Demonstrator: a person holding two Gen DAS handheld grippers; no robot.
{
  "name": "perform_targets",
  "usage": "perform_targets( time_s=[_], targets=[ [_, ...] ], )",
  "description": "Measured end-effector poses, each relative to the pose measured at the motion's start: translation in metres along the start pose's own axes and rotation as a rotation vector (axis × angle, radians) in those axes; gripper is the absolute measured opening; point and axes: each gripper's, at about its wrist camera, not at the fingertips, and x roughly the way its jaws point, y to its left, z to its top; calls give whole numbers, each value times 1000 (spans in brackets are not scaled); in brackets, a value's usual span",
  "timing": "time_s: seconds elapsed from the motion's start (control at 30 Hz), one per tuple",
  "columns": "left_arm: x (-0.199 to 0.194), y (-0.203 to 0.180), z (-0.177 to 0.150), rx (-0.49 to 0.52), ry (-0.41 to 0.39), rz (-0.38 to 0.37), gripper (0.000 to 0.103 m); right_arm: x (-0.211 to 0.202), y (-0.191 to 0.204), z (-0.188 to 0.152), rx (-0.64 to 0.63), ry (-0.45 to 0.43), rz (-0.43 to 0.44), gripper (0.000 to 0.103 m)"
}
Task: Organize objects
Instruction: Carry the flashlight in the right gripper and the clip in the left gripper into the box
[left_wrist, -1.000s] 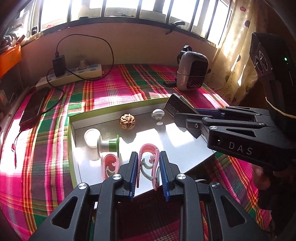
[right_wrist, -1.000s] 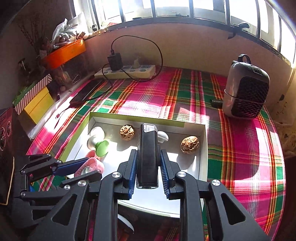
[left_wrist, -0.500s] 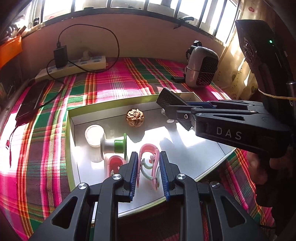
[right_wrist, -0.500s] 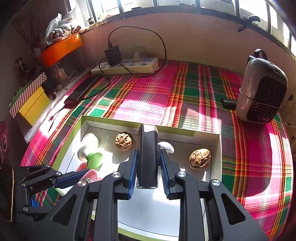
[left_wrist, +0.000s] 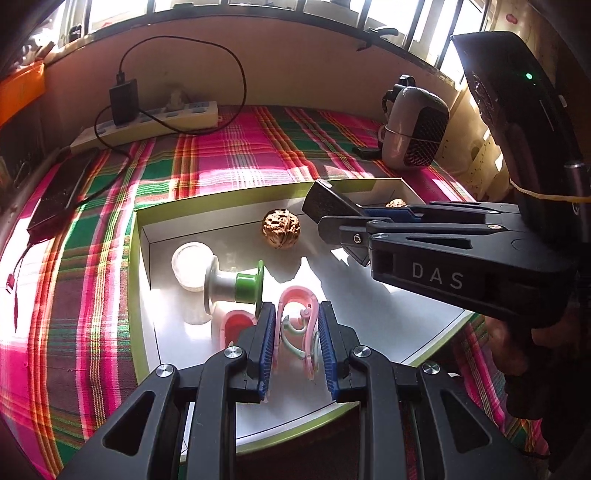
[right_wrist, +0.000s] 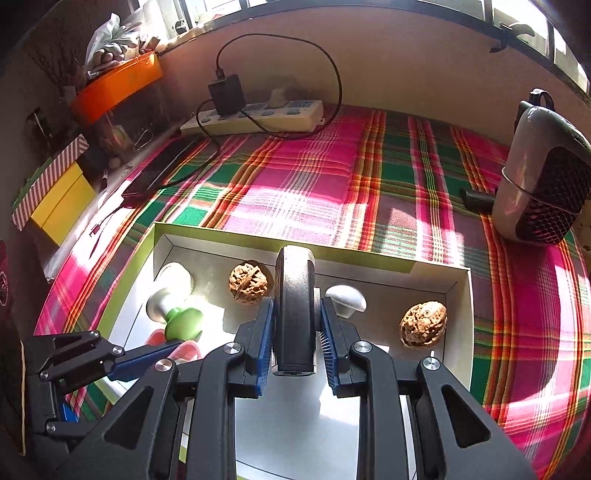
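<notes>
Black, slim rectangular device (right_wrist: 294, 310) sits clamped in the right gripper (right_wrist: 296, 330); the left gripper (left_wrist: 296, 345) pinches a pink plastic clip (left_wrist: 297, 325) over the white tray (left_wrist: 388, 325).

Pink-green plaid cloth (right_wrist: 295, 184); white, green-rimmed tray (right_wrist: 458, 295); brown walnuts (right_wrist: 252, 282).

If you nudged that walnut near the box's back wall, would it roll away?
Probably a little. The walnut is roundish and lies loose on the smooth box floor, but its ridged shell should stop it soon. It looks hard, not fragile.
</notes>
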Motion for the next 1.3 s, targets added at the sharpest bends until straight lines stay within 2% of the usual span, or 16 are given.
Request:
perform_targets(
  time_s=[0.43,1.3],
  targets=[
    [5,-5,1,21,2,-1,21,17,2,2,-16,31,-9,25],
    [8,-12,5,33,5,16,22,20,4,3,-23,23,-18,25]
  ],
)
